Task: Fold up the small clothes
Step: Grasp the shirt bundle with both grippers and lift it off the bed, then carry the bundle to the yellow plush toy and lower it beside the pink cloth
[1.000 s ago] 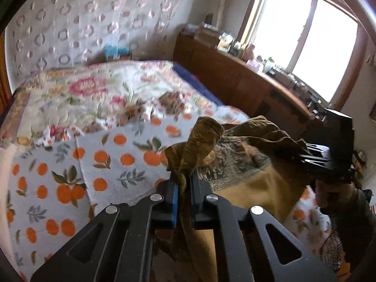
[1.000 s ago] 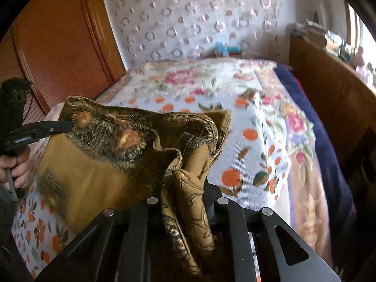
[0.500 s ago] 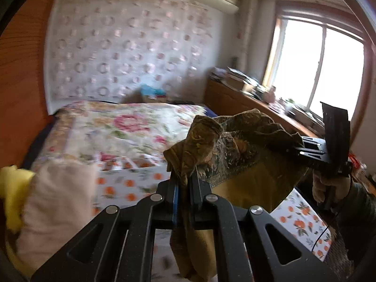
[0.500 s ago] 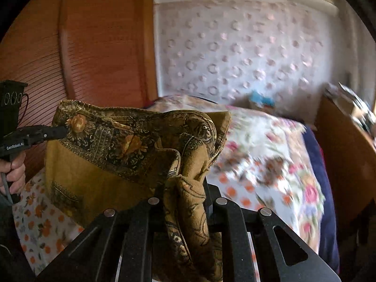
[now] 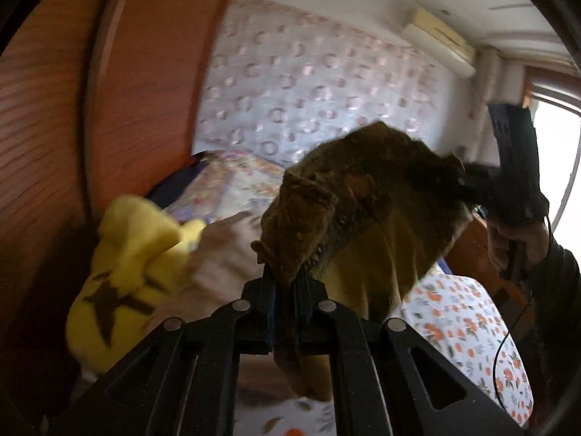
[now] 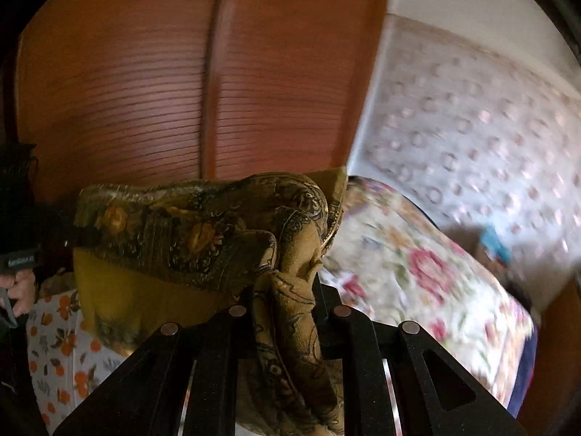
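Both grippers swung toward the wardrobe, still clamping the scarf

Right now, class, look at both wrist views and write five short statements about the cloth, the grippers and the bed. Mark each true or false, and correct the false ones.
1. Both hand-held grippers, left and right, are shut on the brown patterned cloth. True.
2. The cloth lies flat on the bed. False: it hangs in the air between the grippers.
3. A yellow plush item lies beside the wooden panel. True.
4. The bedsheet is plain blue. False: it is white with orange fruit prints.
5. The cloth is folded into a neat square. False: it is bunched and draped.
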Demonstrator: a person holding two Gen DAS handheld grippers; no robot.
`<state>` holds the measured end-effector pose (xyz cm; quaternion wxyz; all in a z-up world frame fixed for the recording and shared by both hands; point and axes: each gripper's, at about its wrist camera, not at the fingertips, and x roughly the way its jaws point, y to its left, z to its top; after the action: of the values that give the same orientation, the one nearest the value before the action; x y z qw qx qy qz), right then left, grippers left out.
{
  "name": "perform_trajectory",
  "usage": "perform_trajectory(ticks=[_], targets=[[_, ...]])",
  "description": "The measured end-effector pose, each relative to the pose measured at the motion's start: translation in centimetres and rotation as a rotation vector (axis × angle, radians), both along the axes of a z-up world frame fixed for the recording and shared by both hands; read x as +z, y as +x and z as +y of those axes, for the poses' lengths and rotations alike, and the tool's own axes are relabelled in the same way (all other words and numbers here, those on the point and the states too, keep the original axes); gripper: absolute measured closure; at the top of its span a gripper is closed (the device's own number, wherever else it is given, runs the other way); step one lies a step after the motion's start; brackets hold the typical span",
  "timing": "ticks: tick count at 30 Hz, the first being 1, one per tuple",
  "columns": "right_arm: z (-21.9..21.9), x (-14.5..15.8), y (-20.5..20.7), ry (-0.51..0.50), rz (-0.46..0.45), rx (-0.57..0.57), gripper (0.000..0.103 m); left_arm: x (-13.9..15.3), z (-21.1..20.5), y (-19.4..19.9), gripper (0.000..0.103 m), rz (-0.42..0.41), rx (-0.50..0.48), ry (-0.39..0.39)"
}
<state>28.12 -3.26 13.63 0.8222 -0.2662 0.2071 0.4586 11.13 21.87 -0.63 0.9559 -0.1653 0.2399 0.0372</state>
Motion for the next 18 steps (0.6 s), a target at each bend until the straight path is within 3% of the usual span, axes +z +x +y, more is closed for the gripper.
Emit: perform_trajectory(ticks=[4, 8, 13, 15, 18], targets=[[5.8, -1.5, 2.6, -0.057, 0.006, 0.089, 0.088, -3.0, 1.6, -0.5, 0.095, 0.057, 0.073, -0.023], [9.8, -3.4, 6.0, -0.080, 0.039, 0.074, 0.085, -4.7, 2.2, -0.8, 0.095, 0.107, 0.119, -0.002], [11.5, -4.4, 8.3, -0.067, 0.085, -0.043, 0.046, -6.5, 2.9, -0.7, 0.094, 0.165, 0.158, 0.017], [10.8, -4.3, 8.0, -0.035, 0.080, -0.064, 0.041, -6.4, 3.1, -0.9, 0.089, 0.162, 0.159, 0.026], [9.3, -4.8, 7.2, -0.003, 0.094, -0.089, 0.040, -5.7, 3.0, -1.9, 0.065, 0.131, 0.167, 0.067]])
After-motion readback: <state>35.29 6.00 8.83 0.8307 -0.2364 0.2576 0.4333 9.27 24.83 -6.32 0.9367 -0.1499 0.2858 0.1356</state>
